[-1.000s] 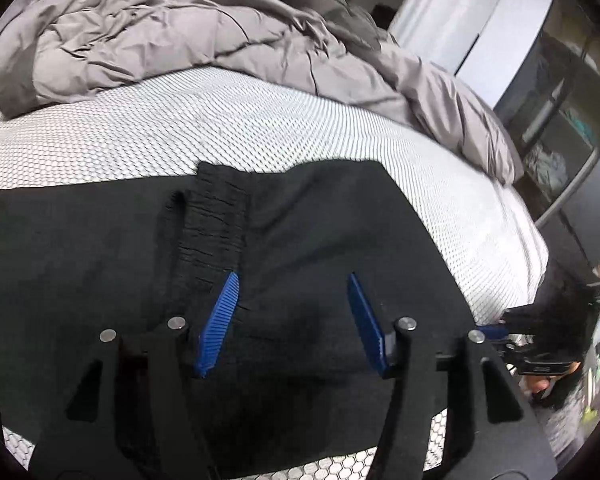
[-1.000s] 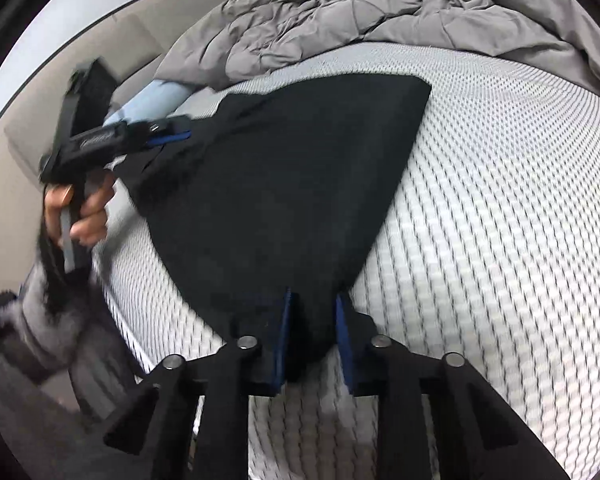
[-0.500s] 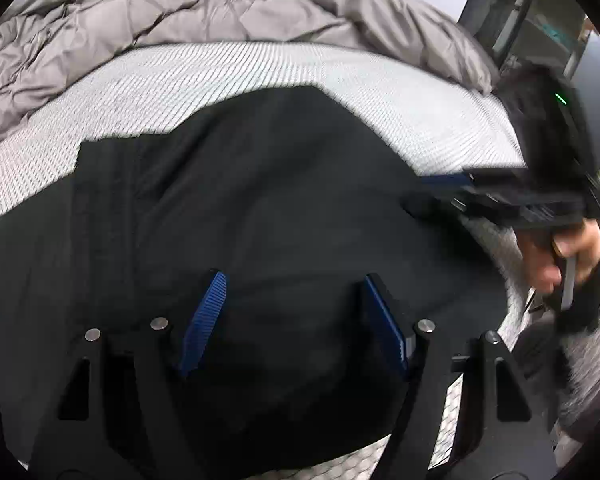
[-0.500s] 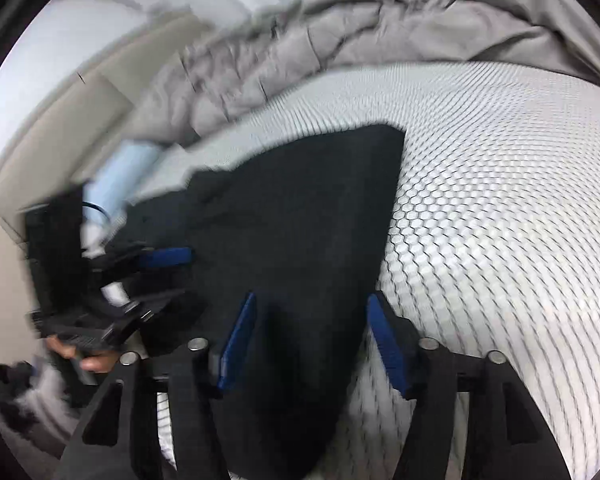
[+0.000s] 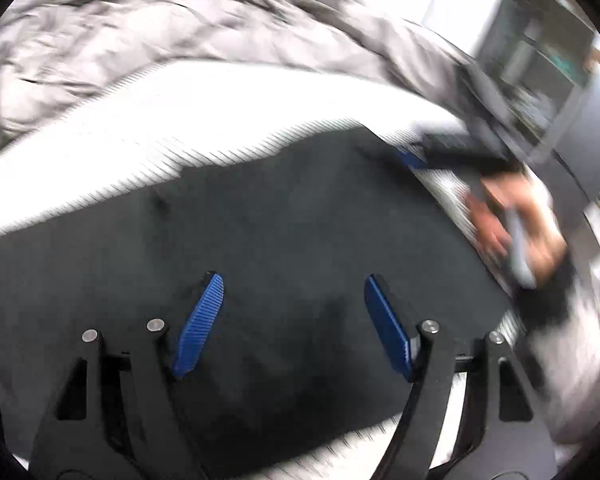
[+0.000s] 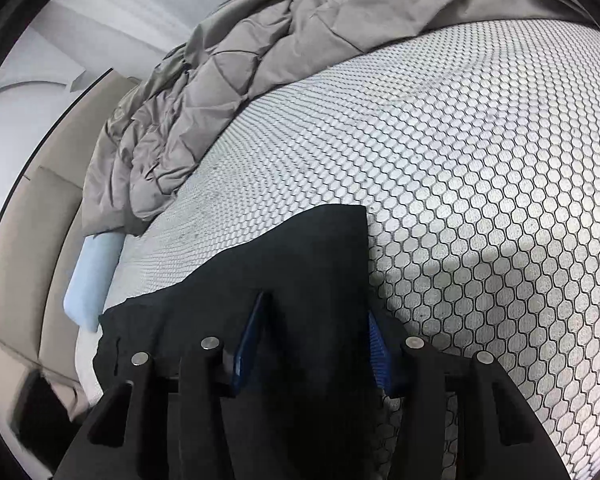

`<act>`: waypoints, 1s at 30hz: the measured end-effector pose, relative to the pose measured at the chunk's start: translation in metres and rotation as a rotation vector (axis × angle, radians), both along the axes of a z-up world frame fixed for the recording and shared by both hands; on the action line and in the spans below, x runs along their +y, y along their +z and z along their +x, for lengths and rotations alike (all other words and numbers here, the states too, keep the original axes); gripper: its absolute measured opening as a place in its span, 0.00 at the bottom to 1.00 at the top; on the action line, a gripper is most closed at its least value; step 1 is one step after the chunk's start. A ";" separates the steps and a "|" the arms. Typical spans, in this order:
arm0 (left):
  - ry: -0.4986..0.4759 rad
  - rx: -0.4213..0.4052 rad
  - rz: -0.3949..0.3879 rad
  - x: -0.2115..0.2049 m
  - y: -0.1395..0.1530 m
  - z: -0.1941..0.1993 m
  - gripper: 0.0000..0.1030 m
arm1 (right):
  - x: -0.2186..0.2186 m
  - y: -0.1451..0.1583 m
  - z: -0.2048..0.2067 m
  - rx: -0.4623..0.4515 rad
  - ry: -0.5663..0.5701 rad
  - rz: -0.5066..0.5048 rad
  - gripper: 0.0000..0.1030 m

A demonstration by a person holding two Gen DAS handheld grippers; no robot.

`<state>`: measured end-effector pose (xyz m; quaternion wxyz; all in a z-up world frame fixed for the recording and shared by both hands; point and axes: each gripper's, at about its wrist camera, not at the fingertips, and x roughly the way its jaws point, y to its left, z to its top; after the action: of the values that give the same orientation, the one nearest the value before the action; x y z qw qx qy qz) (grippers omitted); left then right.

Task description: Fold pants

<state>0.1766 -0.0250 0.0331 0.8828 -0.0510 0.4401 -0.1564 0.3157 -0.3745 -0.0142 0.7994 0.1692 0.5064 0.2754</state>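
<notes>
The black pants point(image 5: 284, 240) lie folded flat on the white honeycomb-patterned bed point(image 5: 220, 96). My left gripper point(image 5: 292, 284) is open and empty, its blue pads just above the black cloth. The left wrist view is blurred by motion. The right gripper point(image 5: 412, 156) shows there at the pants' far right corner, with the hand that holds it. In the right wrist view my right gripper point(image 6: 316, 308) is open over a corner of the pants point(image 6: 300, 256), with cloth between and under the fingers; nothing is pinched.
A crumpled grey duvet point(image 6: 268, 40) is heaped along the far side of the bed point(image 6: 480, 160). A light blue pillow point(image 6: 92, 276) lies at the bed's left edge by a beige headboard. Dark shelving point(image 5: 540, 68) stands beyond the bed's right side.
My right gripper let go of the pants corner it was shut on, opened, and now hovers low over it. The left gripper stayed open and swung right over the cloth.
</notes>
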 end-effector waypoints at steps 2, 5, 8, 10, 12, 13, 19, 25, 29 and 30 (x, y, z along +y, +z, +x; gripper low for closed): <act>0.067 0.004 0.003 0.018 0.002 0.027 0.69 | -0.004 0.006 -0.007 -0.026 0.017 -0.038 0.48; 0.091 0.080 -0.182 0.043 -0.012 0.052 0.48 | -0.011 0.010 -0.014 -0.032 0.034 -0.039 0.48; 0.100 0.109 -0.171 0.043 -0.026 0.068 0.28 | -0.016 0.005 -0.023 -0.019 0.056 -0.036 0.48; 0.106 0.097 -0.162 0.040 -0.026 0.069 0.20 | -0.015 0.000 -0.026 -0.011 0.068 -0.039 0.48; 0.106 0.095 -0.136 0.040 -0.026 0.069 0.16 | -0.009 -0.001 -0.027 -0.017 0.074 -0.056 0.48; 0.114 0.093 -0.139 0.043 -0.026 0.069 0.16 | -0.007 -0.001 -0.028 -0.024 0.077 -0.065 0.48; 0.161 0.102 -0.119 0.063 -0.027 0.062 0.23 | 0.001 0.019 -0.051 -0.140 0.105 -0.218 0.48; 0.117 -0.079 -0.074 0.046 0.023 0.003 0.38 | 0.024 0.045 -0.127 -0.328 0.295 -0.273 0.48; -0.135 -0.099 -0.013 -0.018 0.012 -0.029 0.61 | 0.051 0.037 -0.161 -0.368 0.384 -0.297 0.48; -0.195 -0.072 -0.001 -0.030 0.003 -0.031 0.61 | 0.058 0.034 -0.166 -0.372 0.404 -0.295 0.48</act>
<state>0.1456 -0.0552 0.0360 0.8784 -0.0024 0.4111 -0.2436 0.1496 -0.3168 0.0193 0.8234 -0.1057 0.4093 0.3784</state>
